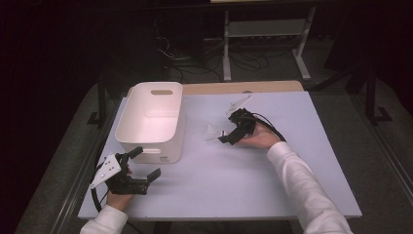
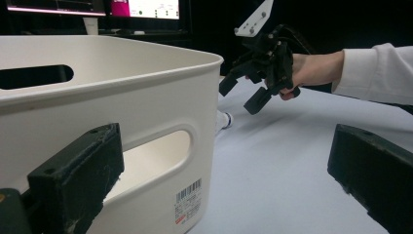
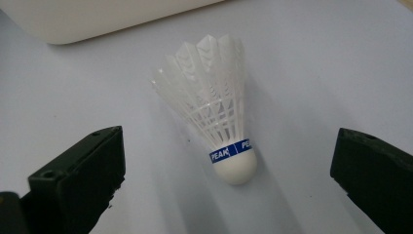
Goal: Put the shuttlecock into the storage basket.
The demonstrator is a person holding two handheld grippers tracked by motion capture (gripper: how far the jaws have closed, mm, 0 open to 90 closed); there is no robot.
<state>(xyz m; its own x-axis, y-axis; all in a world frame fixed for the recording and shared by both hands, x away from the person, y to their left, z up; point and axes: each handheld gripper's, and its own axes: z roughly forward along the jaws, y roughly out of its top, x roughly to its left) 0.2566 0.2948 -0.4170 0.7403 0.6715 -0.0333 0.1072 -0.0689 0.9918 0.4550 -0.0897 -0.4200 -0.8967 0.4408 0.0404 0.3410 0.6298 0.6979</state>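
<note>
R hand-held gripper (image 1: 225, 134) lined up on shuttlecock (image 3: 214, 109).
Jaws wide open astride it, prob. pre-grasp; L hand-held gripper (image 1: 144, 163) open, idle by bin (image 1: 151, 117).

The high camera sat above my side and looked forward and down over the whole bench (image 1: 272, 161). The camera on my left hand-held gripper (image 1: 144, 163) rode low, close against the white bin (image 2: 146, 97), facing across toward my right hand-held gripper (image 2: 246, 95). The right one's camera looked steeply down, very near the shuttlecock (image 3: 219, 112), with the bin's edge shared.
</note>
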